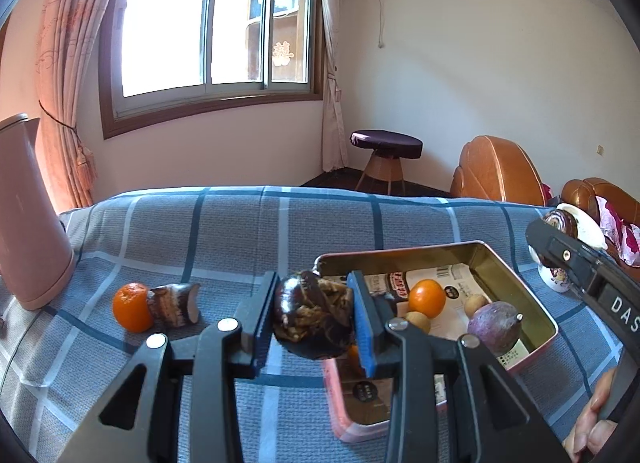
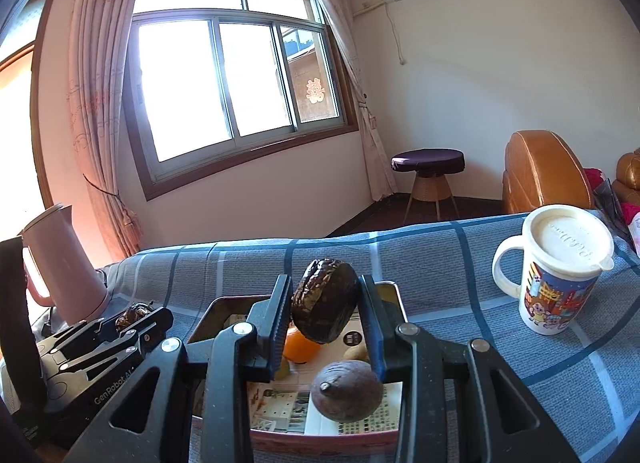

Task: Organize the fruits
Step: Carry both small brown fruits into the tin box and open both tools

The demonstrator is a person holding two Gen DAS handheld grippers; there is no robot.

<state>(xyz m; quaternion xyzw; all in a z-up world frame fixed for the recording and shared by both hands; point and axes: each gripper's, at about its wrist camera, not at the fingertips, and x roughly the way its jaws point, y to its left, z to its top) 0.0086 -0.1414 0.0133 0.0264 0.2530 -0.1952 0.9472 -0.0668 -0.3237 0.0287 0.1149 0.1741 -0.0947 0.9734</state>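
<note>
My left gripper [image 1: 314,321] is shut on a dark brown water chestnut [image 1: 314,315] and holds it above the left edge of the pink metal tin [image 1: 516,259]. The tin holds an orange [image 1: 427,298], two small longans [image 1: 476,304] and a purple passion fruit [image 1: 495,323]. Another orange [image 1: 130,307] and a cut chestnut piece [image 1: 174,305] lie on the cloth to the left. My right gripper [image 2: 326,313] is shut on a second dark water chestnut [image 2: 325,311], held over the tin [image 2: 212,313] above the orange [image 2: 301,346] and passion fruit [image 2: 347,391].
A pink kettle [image 1: 28,219] stands at the far left on the blue checked cloth [image 1: 240,223]. A lidded cartoon mug [image 2: 560,279] stands to the right of the tin. The table's far edge drops off to a stool [image 1: 386,155] and sofa.
</note>
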